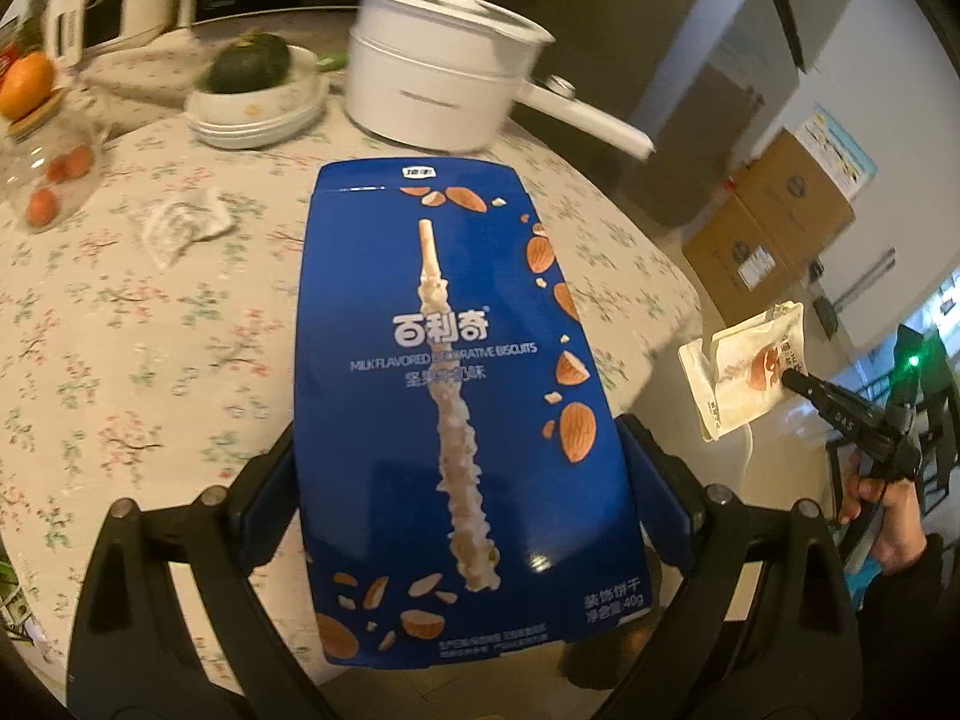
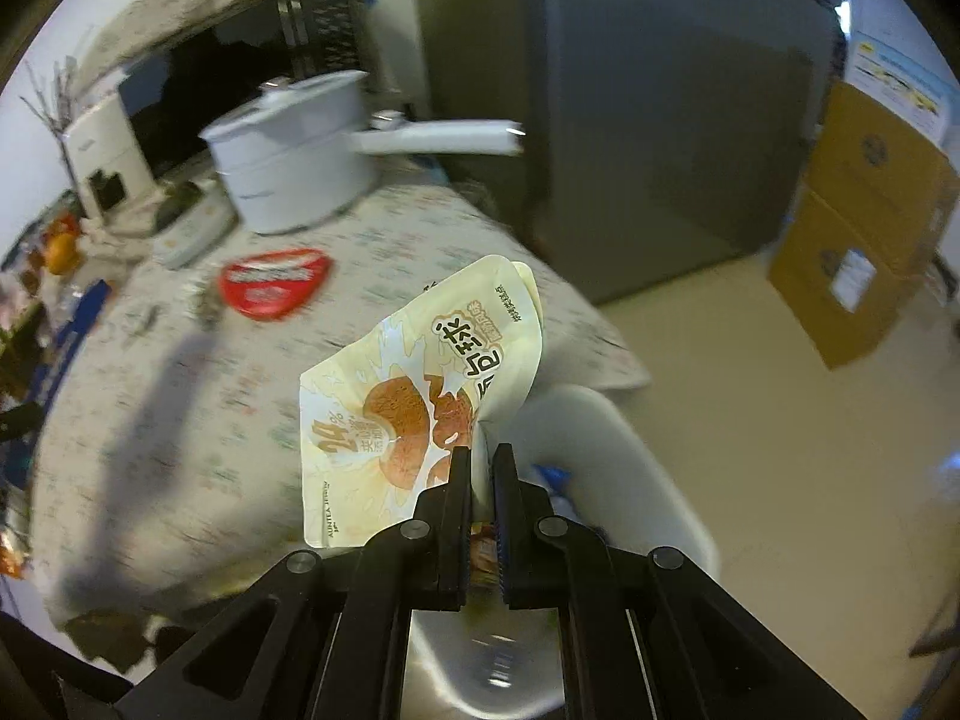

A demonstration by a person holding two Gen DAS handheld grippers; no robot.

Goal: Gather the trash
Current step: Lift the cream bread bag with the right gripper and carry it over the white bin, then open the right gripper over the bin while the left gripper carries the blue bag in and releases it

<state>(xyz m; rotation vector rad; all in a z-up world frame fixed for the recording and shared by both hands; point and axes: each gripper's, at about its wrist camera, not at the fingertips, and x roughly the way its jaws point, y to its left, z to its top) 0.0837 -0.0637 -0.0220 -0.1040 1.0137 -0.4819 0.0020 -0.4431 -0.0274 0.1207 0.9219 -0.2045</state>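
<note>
Gripped between the two fingers of the left gripper (image 1: 459,480) is a blue biscuit box (image 1: 456,396). The box is pinched on both of its long sides and is held up over the bench (image 1: 150,330), with its top end pointing to 12 o'clock.

A cream snack bag (image 2: 414,402) is pinched by the right gripper (image 2: 480,516), whose fingers are pressed almost fully together on a thin fold of the bag. In the left wrist view this bag (image 1: 741,375) is seen at 3 o'clock from the box, out past the edge of the bench, and the person's hand (image 1: 882,516) is seen on the gripper handle. In the right wrist view a white bin (image 2: 624,468) is seen under the bag, with some wrappers inside it.

More trash is left on the flowered cloth of the bench. A crumpled clear wrapper (image 1: 180,225) is seen at 10 o'clock from the box. A red wrapper (image 2: 273,285) is seen at 10 o'clock from the bag.

A white pot (image 1: 444,78) with a long handle is seen at 12 o'clock, at the far side of the bench. A white dish (image 1: 258,111) with a dark green fruit (image 1: 249,63) on it is just beside the pot. An orange (image 1: 27,84) is seen at the far left.
</note>
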